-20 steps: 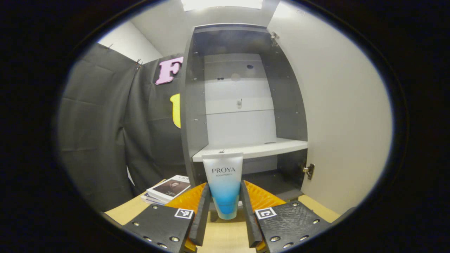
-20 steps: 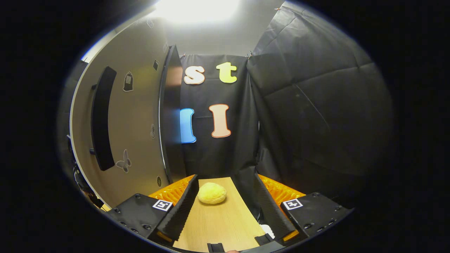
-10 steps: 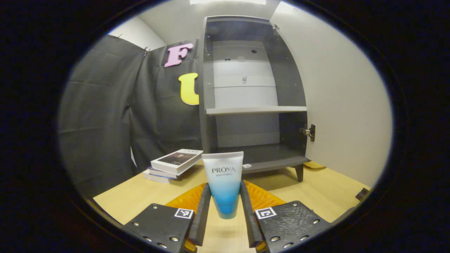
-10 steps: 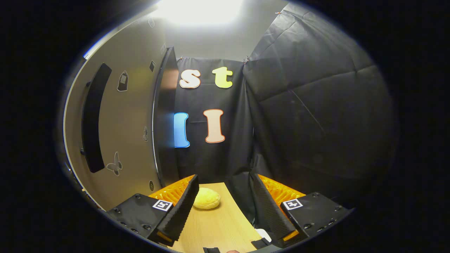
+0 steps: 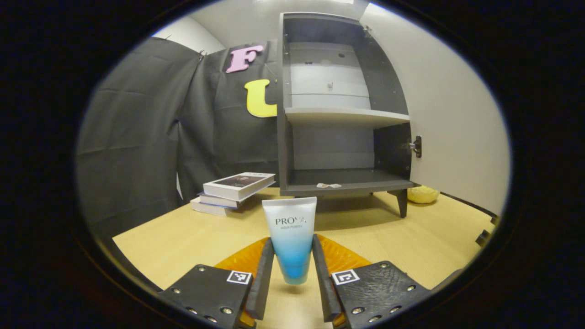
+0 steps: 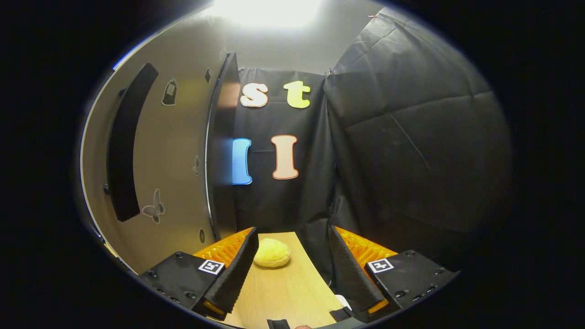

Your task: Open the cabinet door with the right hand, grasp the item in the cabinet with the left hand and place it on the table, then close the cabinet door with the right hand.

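Clamped between the two fingers of the left gripper (image 5: pixel 292 274) is a white-and-blue tube (image 5: pixel 290 237), held with its flat crimped end up and its cap end down, both fingers pressing on its lower sides. The tube hangs above the wooden table (image 5: pixel 183 237), out in front of the cabinet (image 5: pixel 340 105) and well clear of it; whether its cap end touches the tabletop cannot be told from the left gripper view. The cabinet stands on short legs at the back of the table, its dark carcass open to the front, with a pale shelf across the middle and a small scrap of something light (image 5: pixel 328 185) lying on its bottom board. Its door (image 5: pixel 452 119) is swung wide on the cabinet's right side, a metal hinge showing at the cabinet's edge. To the left of the cabinet lies a small stack of books (image 5: pixel 233 192), the top one skewed on those beneath. Just beyond the cabinet's right front leg rests a yellow lumpy object (image 5: pixel 422 194). In the right gripper view the right gripper (image 6: pixel 292 269) has its fingers spread wide with nothing between them, hovering over the table near the outer face of the cabinet door (image 6: pixel 178 151), which carries a long dark handle (image 6: pixel 125 146) and butterfly stickers; the yellow lumpy object (image 6: pixel 272 252) sits on the table ahead of it.
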A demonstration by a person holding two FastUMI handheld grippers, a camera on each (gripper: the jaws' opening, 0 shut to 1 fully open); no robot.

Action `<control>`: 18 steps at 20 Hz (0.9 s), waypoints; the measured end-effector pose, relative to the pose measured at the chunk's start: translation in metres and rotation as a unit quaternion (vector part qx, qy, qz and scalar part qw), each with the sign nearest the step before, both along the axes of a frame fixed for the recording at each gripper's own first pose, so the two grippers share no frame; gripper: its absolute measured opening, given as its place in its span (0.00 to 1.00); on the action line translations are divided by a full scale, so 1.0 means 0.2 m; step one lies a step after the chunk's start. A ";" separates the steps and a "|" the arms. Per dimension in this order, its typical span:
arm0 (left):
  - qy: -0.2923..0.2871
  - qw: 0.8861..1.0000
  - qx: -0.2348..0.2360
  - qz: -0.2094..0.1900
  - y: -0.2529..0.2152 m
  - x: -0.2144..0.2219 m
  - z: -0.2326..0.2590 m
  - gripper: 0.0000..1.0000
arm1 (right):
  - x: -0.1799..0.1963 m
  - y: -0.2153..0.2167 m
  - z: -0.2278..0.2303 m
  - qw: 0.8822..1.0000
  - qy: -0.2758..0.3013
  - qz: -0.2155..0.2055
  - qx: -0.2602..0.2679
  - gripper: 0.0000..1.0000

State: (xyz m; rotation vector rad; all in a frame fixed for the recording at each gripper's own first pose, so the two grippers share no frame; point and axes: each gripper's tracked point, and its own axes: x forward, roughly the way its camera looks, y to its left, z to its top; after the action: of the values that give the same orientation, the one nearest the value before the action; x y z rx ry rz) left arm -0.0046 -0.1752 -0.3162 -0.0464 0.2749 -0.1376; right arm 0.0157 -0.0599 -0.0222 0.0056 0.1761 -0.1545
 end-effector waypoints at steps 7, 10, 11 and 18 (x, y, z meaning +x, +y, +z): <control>0.021 1.000 -0.005 0.008 -0.03 -0.10 -0.14 0.50 | 0.01 0.02 -0.01 1.000 0.004 0.007 -0.009 0.98; 0.031 0.999 0.000 0.010 -0.04 -0.14 -0.19 0.50 | 0.01 0.03 -0.02 1.000 0.010 0.008 -0.003 0.98; 0.022 1.000 0.001 0.011 -0.04 -0.14 -0.17 0.49 | 0.01 0.03 -0.02 1.000 0.009 0.008 -0.002 0.93; 0.033 0.999 0.011 0.017 -0.04 -0.23 -0.14 0.71 | 0.02 0.08 -0.02 1.000 0.009 0.023 0.002 0.98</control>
State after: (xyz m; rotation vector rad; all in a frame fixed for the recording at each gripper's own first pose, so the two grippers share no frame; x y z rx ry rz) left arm -0.0510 -0.1839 -0.3434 -0.0338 0.3404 -0.0994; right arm 0.0197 -0.0433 -0.0259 0.0047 0.1954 -0.1078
